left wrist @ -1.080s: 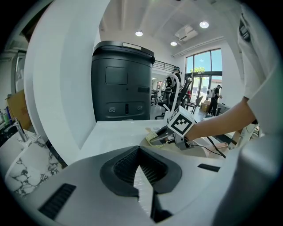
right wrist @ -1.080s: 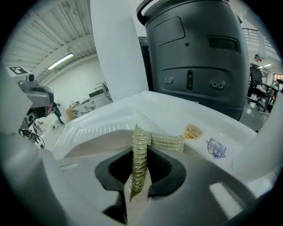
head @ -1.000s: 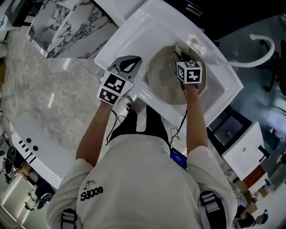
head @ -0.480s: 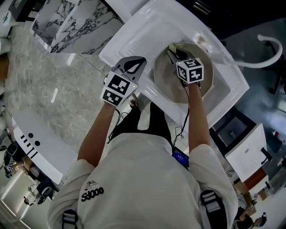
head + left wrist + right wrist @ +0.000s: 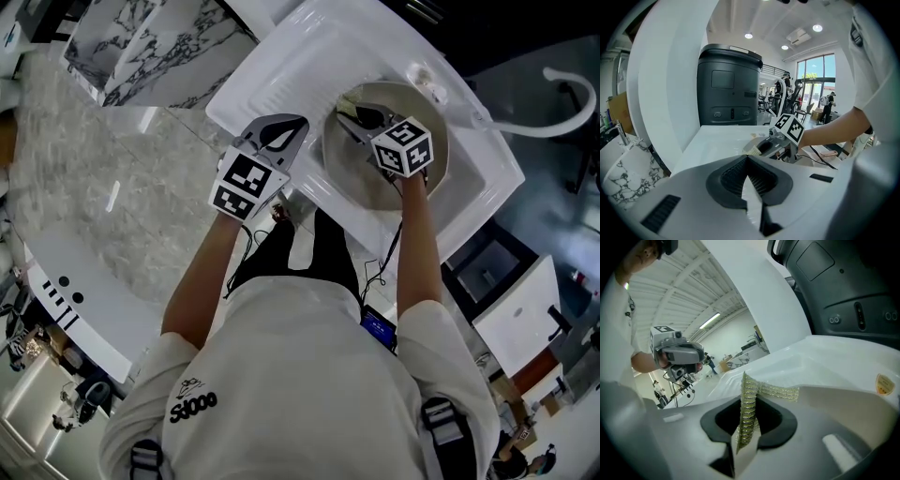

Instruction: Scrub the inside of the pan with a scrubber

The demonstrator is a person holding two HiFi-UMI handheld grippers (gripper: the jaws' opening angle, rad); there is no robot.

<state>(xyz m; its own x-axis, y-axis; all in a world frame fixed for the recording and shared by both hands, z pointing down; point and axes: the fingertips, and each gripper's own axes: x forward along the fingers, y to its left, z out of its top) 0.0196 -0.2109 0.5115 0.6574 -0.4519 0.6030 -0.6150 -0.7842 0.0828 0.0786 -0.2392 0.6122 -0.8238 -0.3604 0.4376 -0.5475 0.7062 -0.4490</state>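
Observation:
A round beige pan [image 5: 389, 183] lies in the basin of a white sink [image 5: 281, 66]. My right gripper [image 5: 345, 114] reaches into the pan near its far left wall, shut on a gold-green mesh scrubber [image 5: 774, 391] that sticks out past the fingertips against the pan's inner wall [image 5: 848, 413]. My left gripper [image 5: 281, 126] rests over the sink's drainboard, left of the pan and apart from it. In the left gripper view its jaws [image 5: 747, 159] meet at the tips with nothing held, and the right gripper's marker cube [image 5: 790, 127] shows ahead over the pan.
A marble-patterned block [image 5: 155, 42] stands beyond the sink's left end on a grey stone counter [image 5: 84, 187]. A white curved hose [image 5: 548, 98] arcs at the right. A tall black bin [image 5: 729, 84] stands behind the sink. People stand far off by the windows.
My right gripper's tips have swung left across the pan's far side with the scrubber. The left gripper has stayed over the drainboard.

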